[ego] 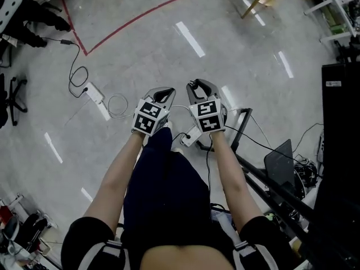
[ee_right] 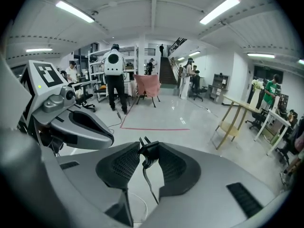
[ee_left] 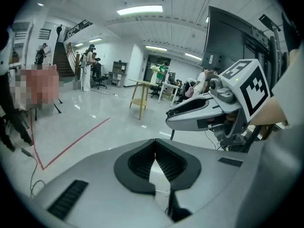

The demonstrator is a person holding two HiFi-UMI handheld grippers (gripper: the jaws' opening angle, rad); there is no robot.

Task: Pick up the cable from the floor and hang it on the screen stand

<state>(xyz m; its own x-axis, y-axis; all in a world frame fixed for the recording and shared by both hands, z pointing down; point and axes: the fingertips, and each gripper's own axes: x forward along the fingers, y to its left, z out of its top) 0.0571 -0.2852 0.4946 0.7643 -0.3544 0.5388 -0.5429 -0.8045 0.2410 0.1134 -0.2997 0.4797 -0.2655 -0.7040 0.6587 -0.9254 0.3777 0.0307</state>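
My right gripper is shut on a black plug, and its black cable hangs down between the jaws. In the head view the right gripper is held out in front of the person, with the black cable trailing down past the right forearm. My left gripper is beside it on the left; its jaws meet at the tips with nothing between them. The dark screen stands at the right on its black stand. From the left gripper view the screen rises behind the right gripper.
A white power strip lies on the floor under the grippers, another to the left with a white cable loop. A laptop and tangled cables sit by the stand. A wooden stool and red floor tape lie ahead.
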